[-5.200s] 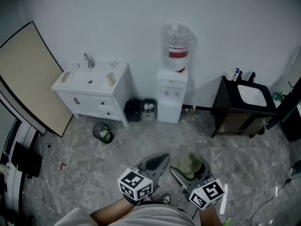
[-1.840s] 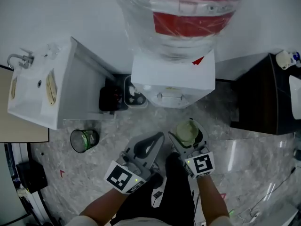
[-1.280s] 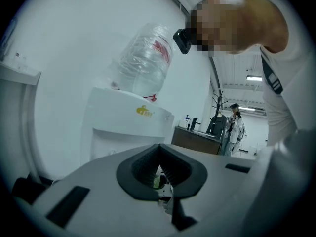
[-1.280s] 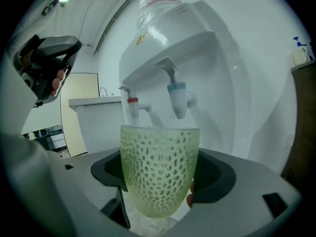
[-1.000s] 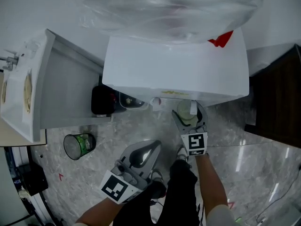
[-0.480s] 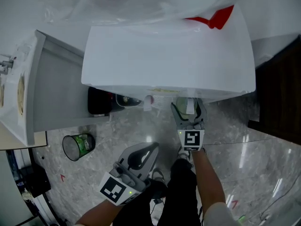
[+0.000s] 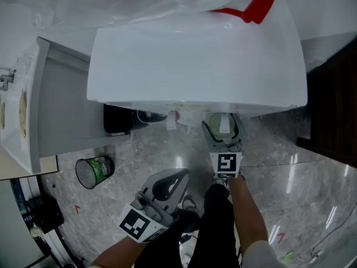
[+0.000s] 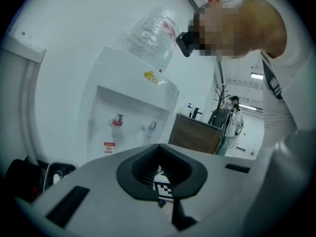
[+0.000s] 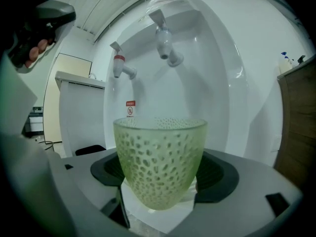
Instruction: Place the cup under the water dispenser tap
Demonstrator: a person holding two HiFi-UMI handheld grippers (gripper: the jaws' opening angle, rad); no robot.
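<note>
A pale green dimpled cup stands upright between the jaws of my right gripper, which is shut on it. It is held in front of the white water dispenser's recess, below the taps. The grey tap hangs above the cup's rim, slightly right. The red tap is up to the left. In the head view the right gripper and cup sit at the dispenser's front edge. My left gripper hangs lower left, shut and empty; in its own view the left gripper faces the dispenser.
A big water bottle tops the dispenser. Left of it stand a white vanity cabinet, a black object and a round bin with a green liner. A dark cabinet is on the right. Marbled grey floor lies below.
The person has walked up to the dispenser. My right gripper has carried the cup forward to just under the dispenser's front edge. My left gripper has stayed low and shut.
</note>
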